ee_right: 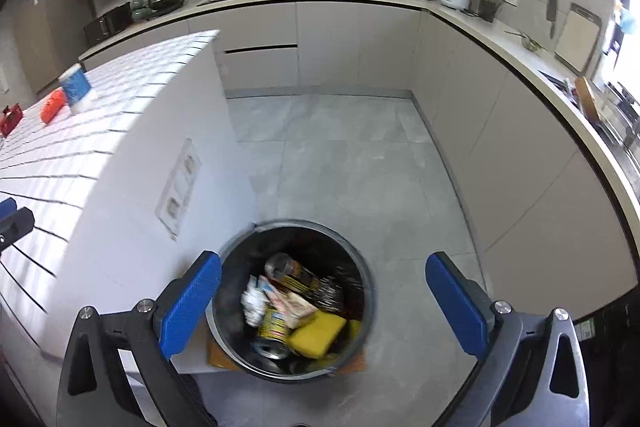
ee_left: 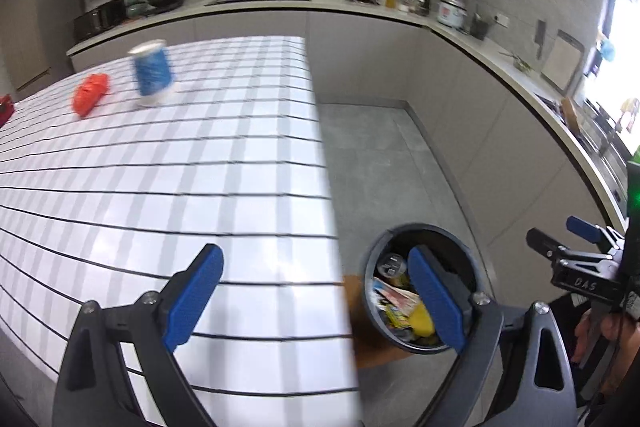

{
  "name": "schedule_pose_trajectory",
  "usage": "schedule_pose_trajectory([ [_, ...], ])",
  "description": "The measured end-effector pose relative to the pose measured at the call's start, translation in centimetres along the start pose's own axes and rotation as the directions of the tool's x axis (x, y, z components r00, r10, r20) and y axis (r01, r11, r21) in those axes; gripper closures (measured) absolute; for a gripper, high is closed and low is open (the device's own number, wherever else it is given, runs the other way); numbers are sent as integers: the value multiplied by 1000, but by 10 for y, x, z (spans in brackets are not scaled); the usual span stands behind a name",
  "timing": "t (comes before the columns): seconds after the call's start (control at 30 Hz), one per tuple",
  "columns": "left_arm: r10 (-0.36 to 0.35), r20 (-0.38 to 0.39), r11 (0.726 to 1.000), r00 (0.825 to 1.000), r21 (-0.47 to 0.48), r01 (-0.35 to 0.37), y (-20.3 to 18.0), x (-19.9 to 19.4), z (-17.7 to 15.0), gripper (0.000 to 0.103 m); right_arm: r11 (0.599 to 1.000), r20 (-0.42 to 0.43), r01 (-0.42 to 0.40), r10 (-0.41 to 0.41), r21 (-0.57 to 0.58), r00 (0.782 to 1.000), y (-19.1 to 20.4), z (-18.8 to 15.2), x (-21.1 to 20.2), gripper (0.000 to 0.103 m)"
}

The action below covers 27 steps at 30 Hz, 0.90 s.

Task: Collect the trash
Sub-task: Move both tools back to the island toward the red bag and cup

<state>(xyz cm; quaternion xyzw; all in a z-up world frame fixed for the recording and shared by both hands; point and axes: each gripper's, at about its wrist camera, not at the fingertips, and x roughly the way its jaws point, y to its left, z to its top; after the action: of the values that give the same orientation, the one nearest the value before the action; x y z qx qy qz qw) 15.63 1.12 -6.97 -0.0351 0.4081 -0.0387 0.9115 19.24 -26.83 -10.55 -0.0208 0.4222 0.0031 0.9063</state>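
Right wrist view: my right gripper (ee_right: 322, 301) hangs wide open and empty over the trash bin (ee_right: 360, 259) on bare floor beside the counter (ee_right: 120, 187) edge; my left gripper (ee_left: 316, 301), equally open, holds nothing; labels unreadable

Daylight enters from the window (ee_left: 624, 67) at far right, which is blown out to white. The tiled bench (ee_left: 160, 187) shows strong glare. Motion blur smears the blue cup (ee_left: 152, 73) and the bin (ee_right: 292, 299) contents. Fisheye distortion bends the edges; corners are black.
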Motion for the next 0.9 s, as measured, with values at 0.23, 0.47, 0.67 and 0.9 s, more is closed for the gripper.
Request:
schedule_pose_trajectory([
  [0.23, 70, -4, 995, 998, -67, -70, 99, 2, 16, 8, 996, 37, -65, 67, -55, 997, 90, 45, -2, 0],
  [0.47, 96, -4, 983, 995, -157, -95, 202, 14, 38, 8, 987, 55, -123, 130, -108, 990, 203, 91, 13, 0],
  [0.67, 118, -3, 978, 993, -170, -117, 264, 28, 59, 9, 978, 59, -159, 168, -134, 984, 287, 120, 27, 0],
  [0.9, 152, 36, 981, 988, -124, -146, 320, 49, 96, 9, 971, 65, -183, 195, -151, 979, 355, 149, 46, 0],
])
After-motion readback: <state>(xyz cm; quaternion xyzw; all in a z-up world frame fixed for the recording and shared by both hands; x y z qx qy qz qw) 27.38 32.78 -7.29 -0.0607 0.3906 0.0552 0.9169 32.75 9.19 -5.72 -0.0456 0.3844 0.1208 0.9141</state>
